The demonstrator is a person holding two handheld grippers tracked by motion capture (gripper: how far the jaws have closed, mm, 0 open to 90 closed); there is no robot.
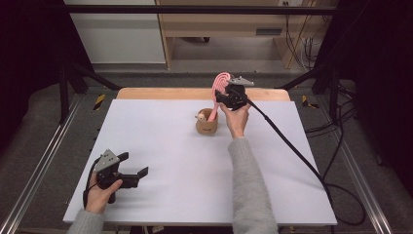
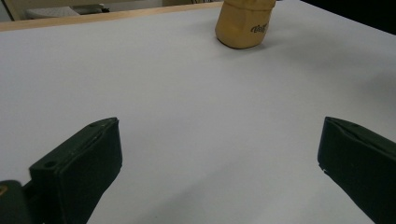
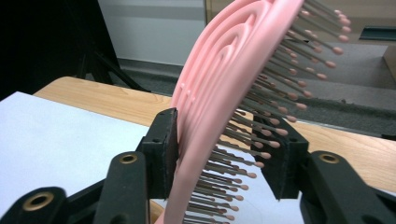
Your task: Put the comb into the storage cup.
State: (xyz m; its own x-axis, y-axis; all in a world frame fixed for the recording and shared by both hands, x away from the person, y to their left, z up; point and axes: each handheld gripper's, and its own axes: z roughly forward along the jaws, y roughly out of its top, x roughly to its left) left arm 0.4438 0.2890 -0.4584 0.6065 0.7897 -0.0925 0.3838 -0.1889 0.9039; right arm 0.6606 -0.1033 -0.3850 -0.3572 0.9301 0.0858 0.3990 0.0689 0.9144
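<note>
The pink hairbrush [image 1: 220, 87] is stood upright in the tan cup [image 1: 206, 124] near the worktop's [image 1: 160, 146] far edge. It is flanked by the right tool [image 1: 228, 95], whose jaws are slightly apart around its head. The left tool [image 1: 130, 169], jaws wide apart, is rested near the near-left corner.

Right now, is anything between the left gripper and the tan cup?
Nothing visible. The left gripper sits open over bare white table, with a clear stretch up to the cup. The pink hairbrush stands in that cup, between the right gripper jaws.
</note>
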